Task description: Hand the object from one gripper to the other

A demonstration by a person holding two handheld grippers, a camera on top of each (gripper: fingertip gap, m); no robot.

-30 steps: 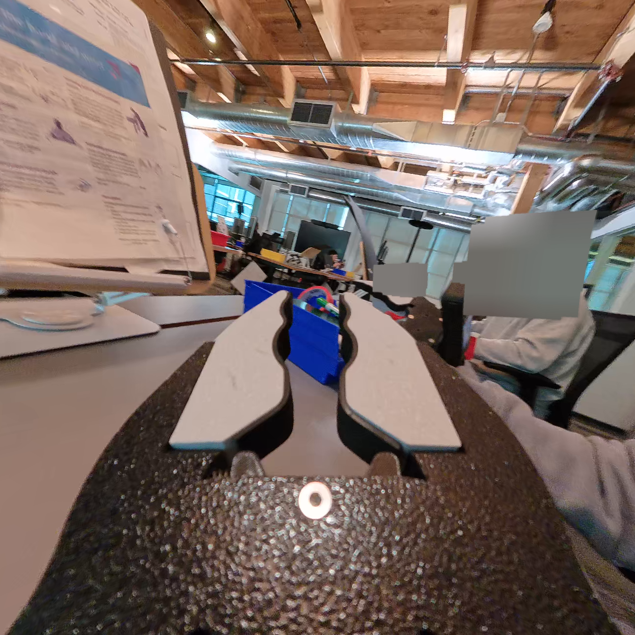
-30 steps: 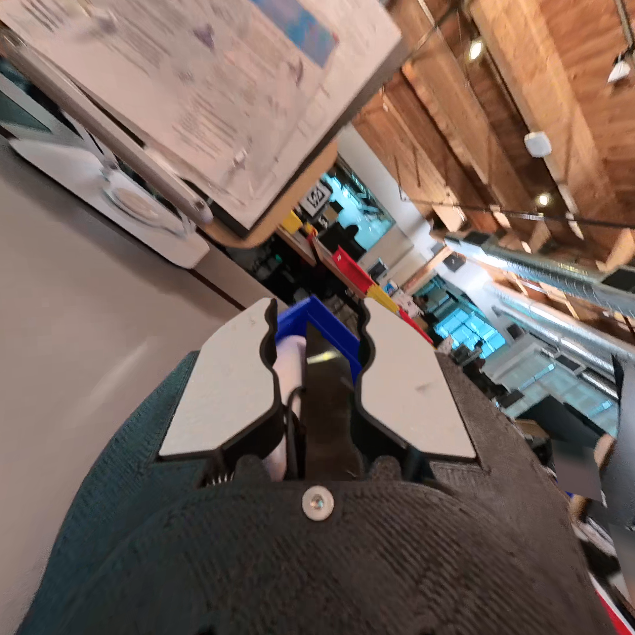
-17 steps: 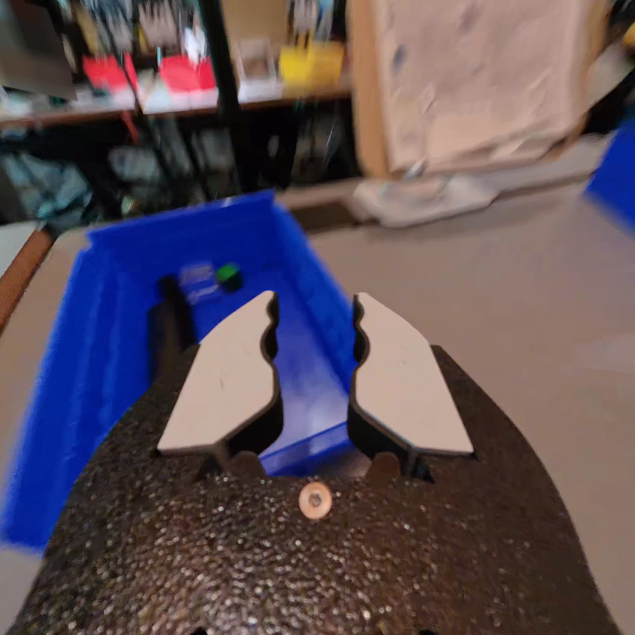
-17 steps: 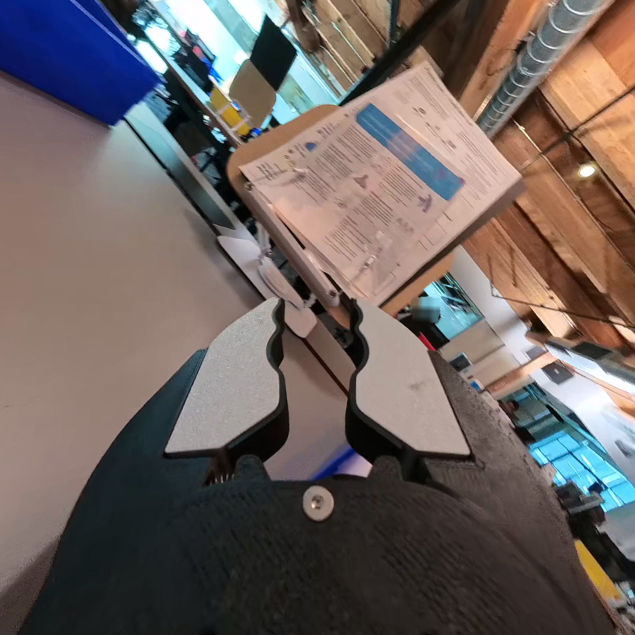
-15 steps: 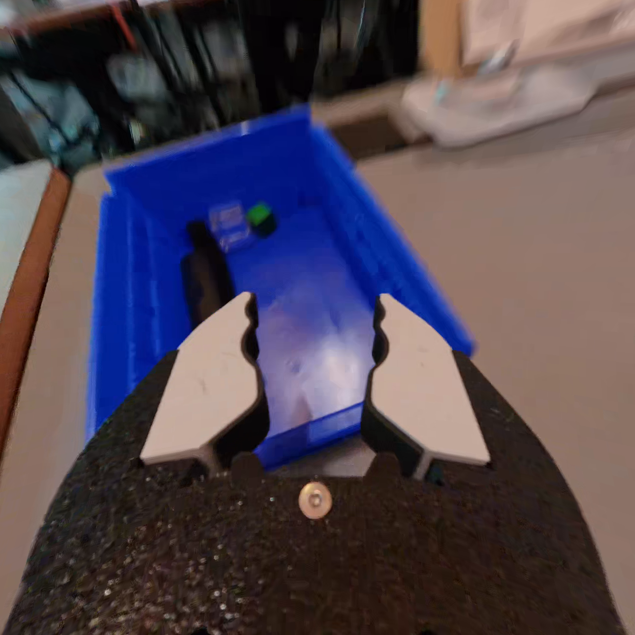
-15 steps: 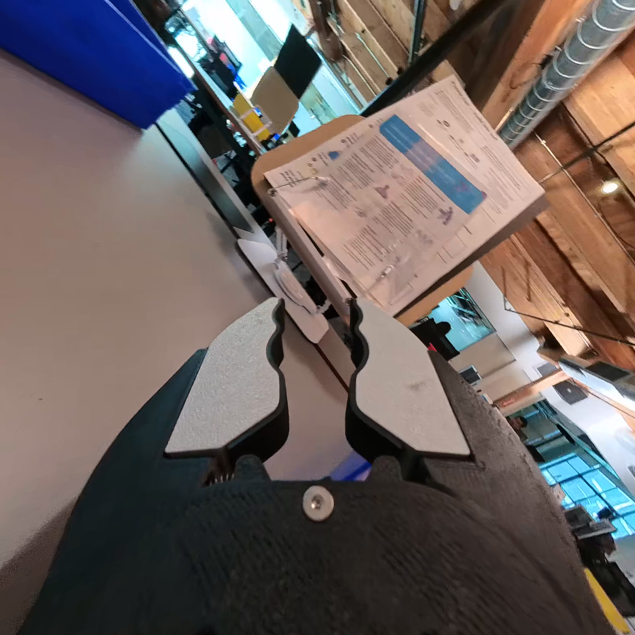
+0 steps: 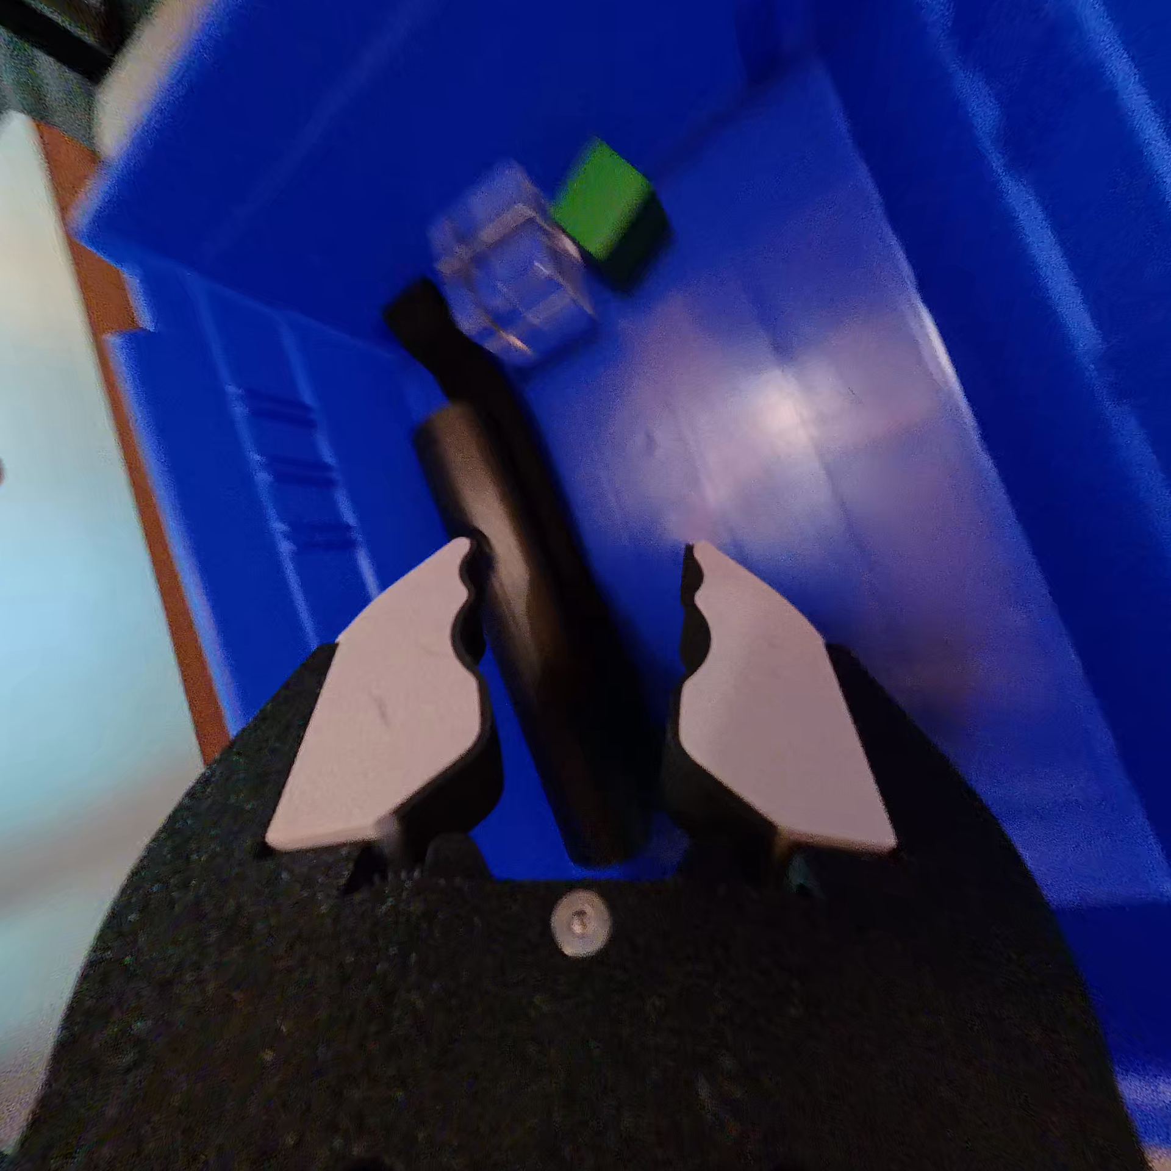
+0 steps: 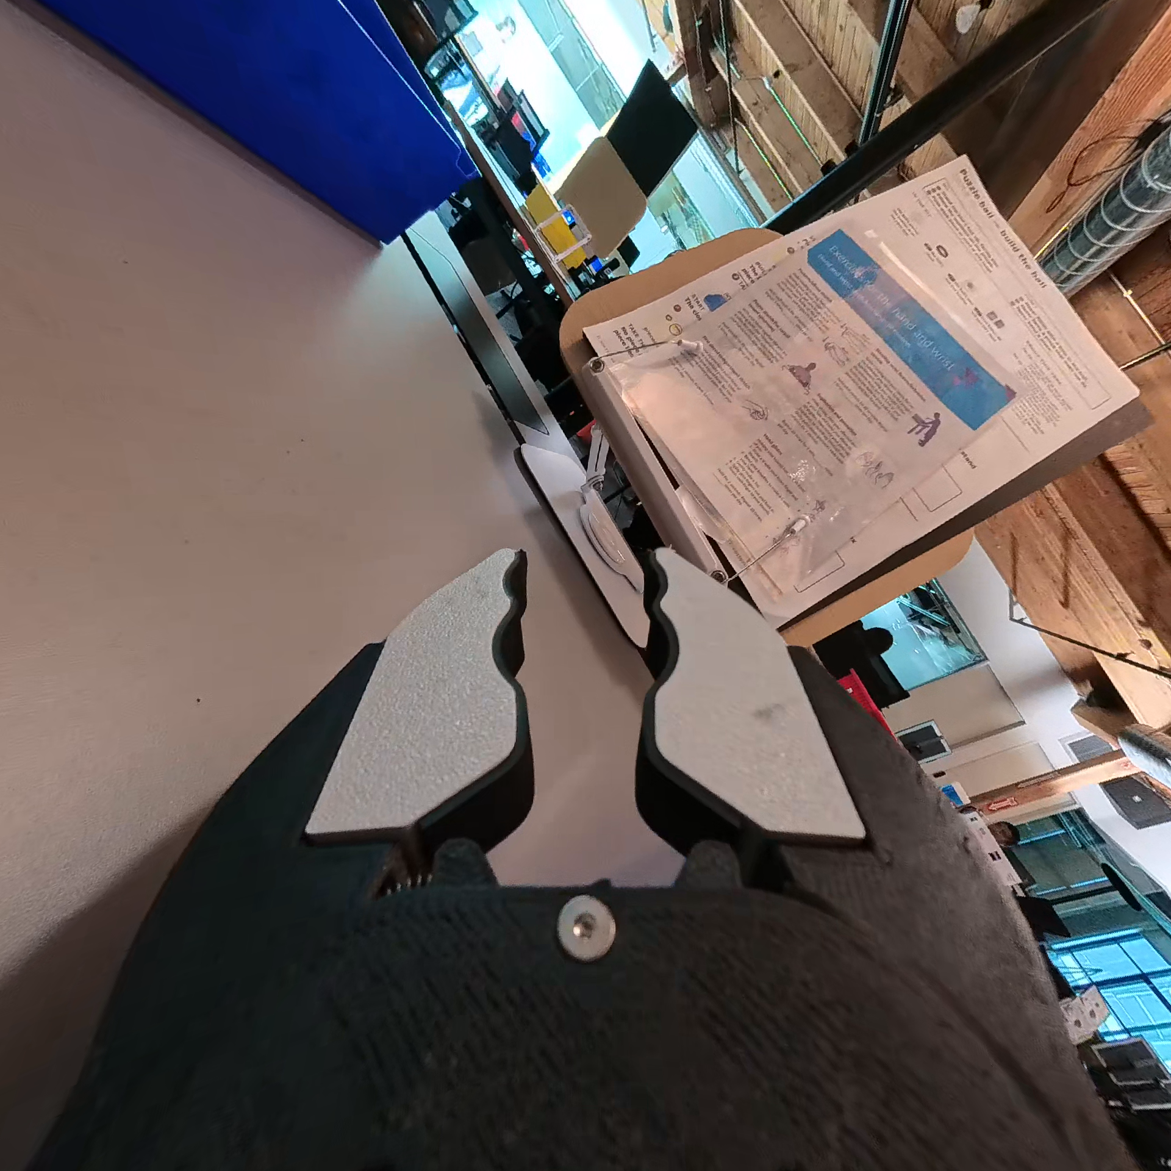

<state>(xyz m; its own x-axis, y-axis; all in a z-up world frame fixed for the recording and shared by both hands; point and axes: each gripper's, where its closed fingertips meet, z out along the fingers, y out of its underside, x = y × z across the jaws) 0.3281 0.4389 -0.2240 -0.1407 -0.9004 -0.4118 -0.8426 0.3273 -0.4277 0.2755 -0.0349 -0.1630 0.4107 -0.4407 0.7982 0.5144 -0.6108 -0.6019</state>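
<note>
While both grippers hang above the desk, the scene reads as follows:

Left gripper [image 7: 578, 557]: lowered into the blue bin [image 7: 1045, 317]; jaws spread wide apart, gripping nothing.
Black cylinder [image 7: 538, 608]: lies on the bin floor, lengthwise between the jaws, nearer the left jaw; whether it touches that jaw cannot be told. Its far end runs ahead, beyond the jaw tips.
Clear plastic box [image 7: 513, 279]: ahead of the jaw tips, at the cylinder's far end.
Green-topped block [image 7: 605, 206]: just beyond the clear box, slightly right.
Right gripper [image 8: 584, 561]: tilted over the desk [image 8: 222, 475]; jaws parted, empty.
Document stand [image 8: 855, 405]: ahead of the right jaws, holding printed sheets.
Blue bin, right wrist view [image 8: 253, 95]: far ahead, left of the jaws.
</note>
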